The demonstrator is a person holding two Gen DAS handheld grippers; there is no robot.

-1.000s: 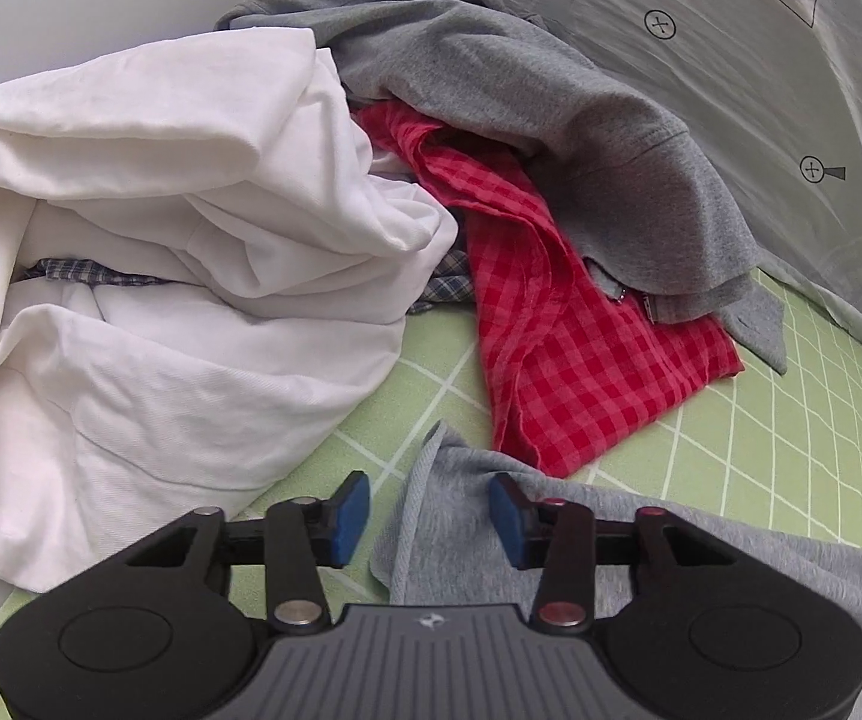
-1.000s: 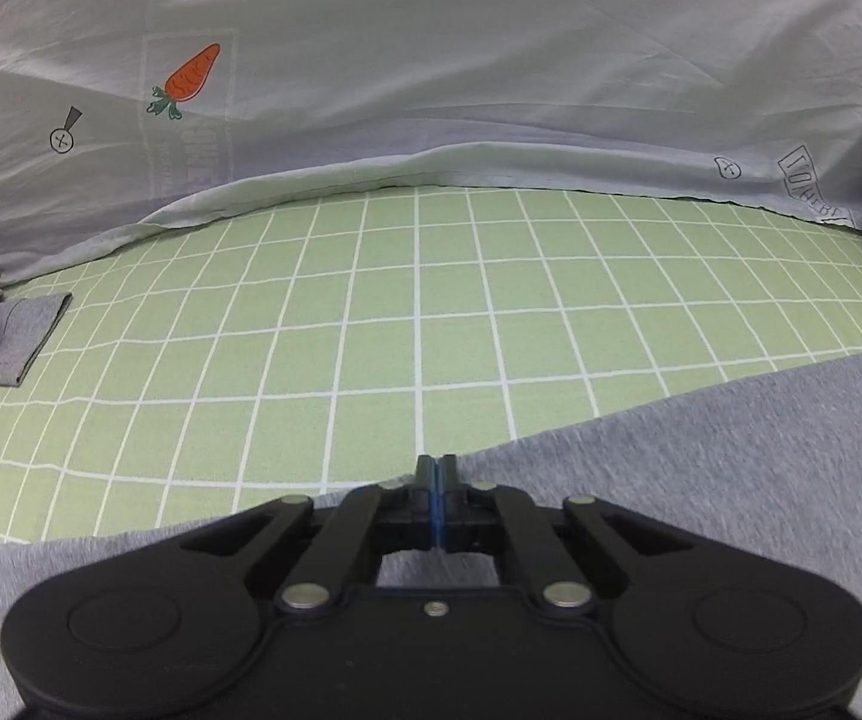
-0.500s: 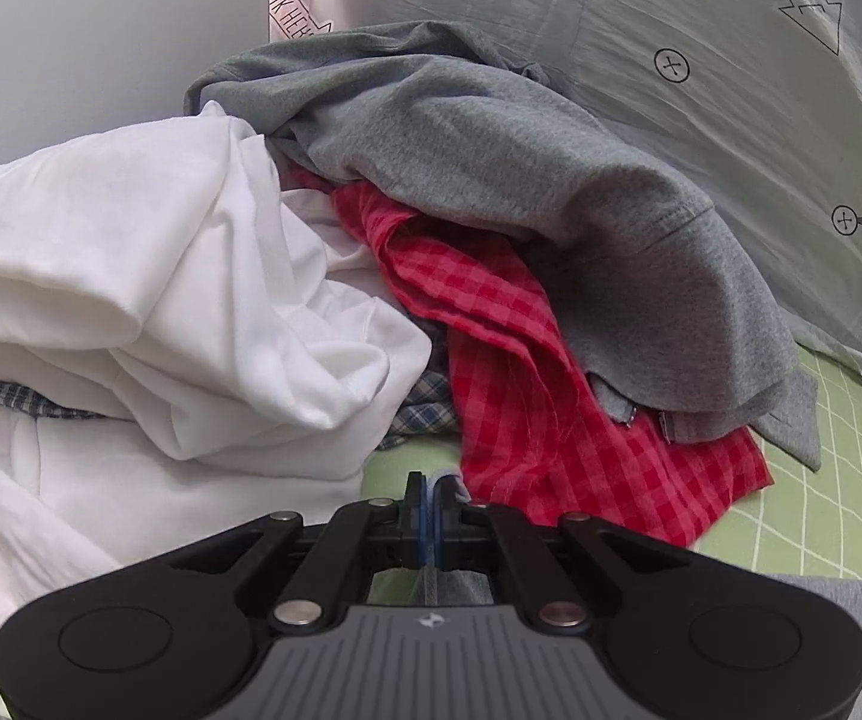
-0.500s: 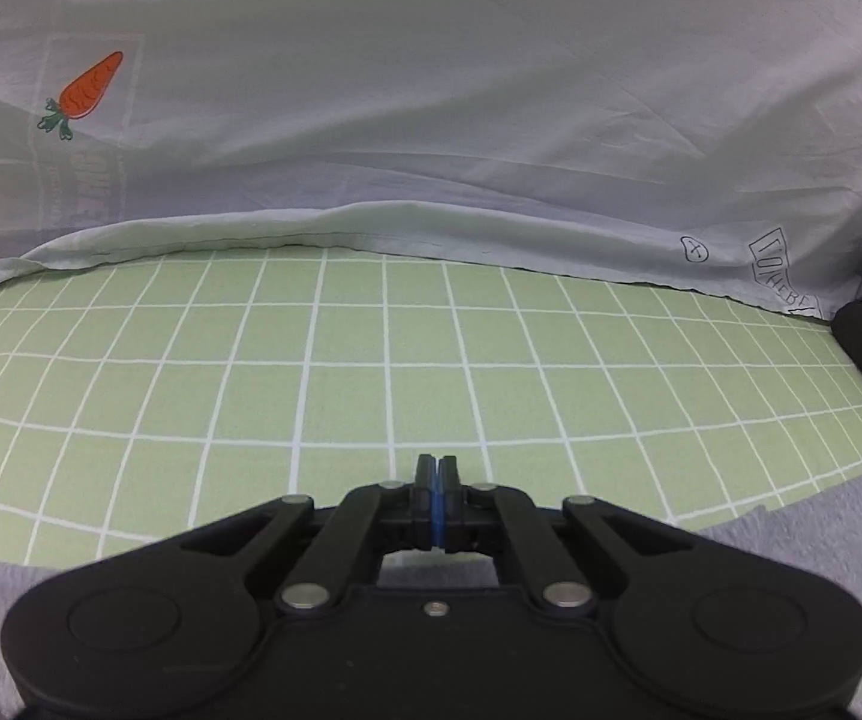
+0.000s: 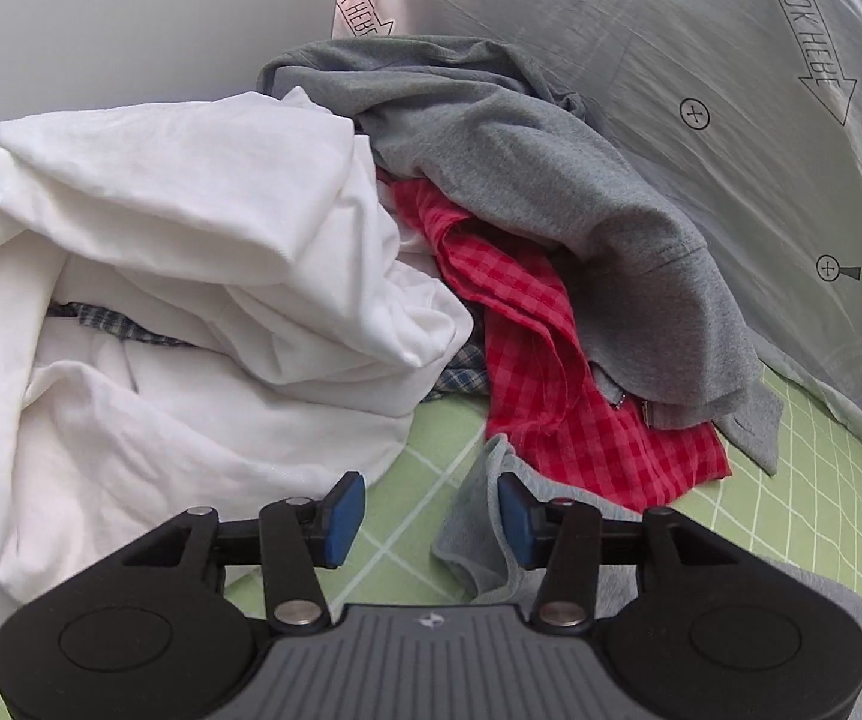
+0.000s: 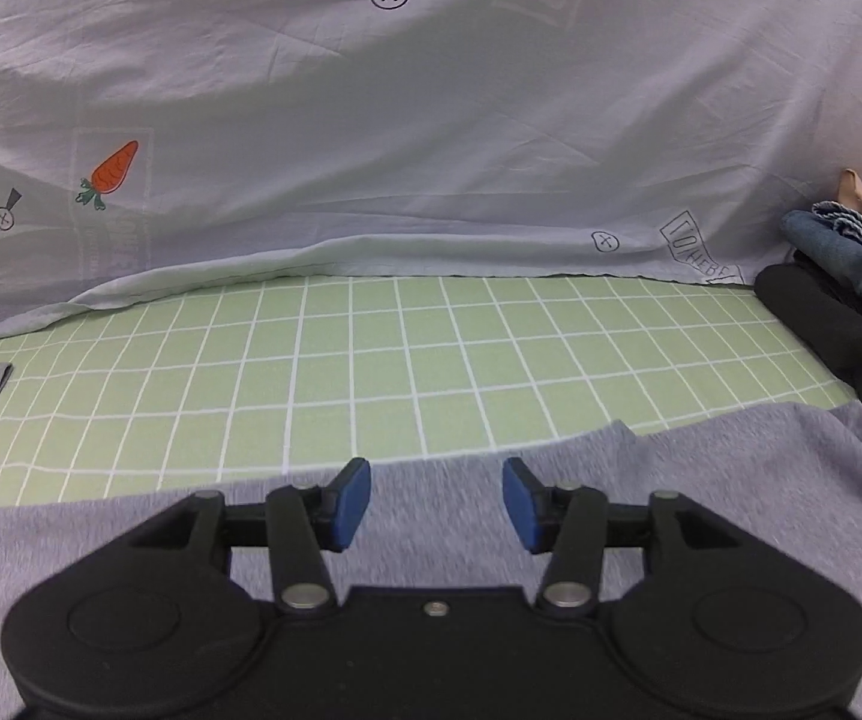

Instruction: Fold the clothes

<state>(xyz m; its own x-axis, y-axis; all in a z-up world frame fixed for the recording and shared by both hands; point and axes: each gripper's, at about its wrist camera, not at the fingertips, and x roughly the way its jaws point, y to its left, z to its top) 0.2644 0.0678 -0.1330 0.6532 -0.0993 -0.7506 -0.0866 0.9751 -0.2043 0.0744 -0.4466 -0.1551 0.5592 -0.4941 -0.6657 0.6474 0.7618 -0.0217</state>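
A light grey garment [image 6: 640, 480] lies spread over the green checked sheet [image 6: 371, 360], its far edge running across the right wrist view. My right gripper [image 6: 436, 501] hovers above that edge, jaws opening, blue pads apart and off the cloth. In the left wrist view a corner of the same grey garment [image 5: 478, 528] stands crumpled beside the right pad of my left gripper [image 5: 431, 516]. Its jaws are opening too, and neither pad presses on the cloth.
A heap of clothes sits ahead of the left gripper: white garment [image 5: 191, 276], red checked shirt [image 5: 538, 360], dark grey sweater [image 5: 550, 180]. A pale printed sheet [image 6: 431, 120] rises behind. Folded dark and blue clothes [image 6: 838, 288] lie far right.
Both grippers were shut on the grey garment's edge half a second ago; both now stand apart with the cloth dropped onto the sheet. Both cameras have pulled back and up.
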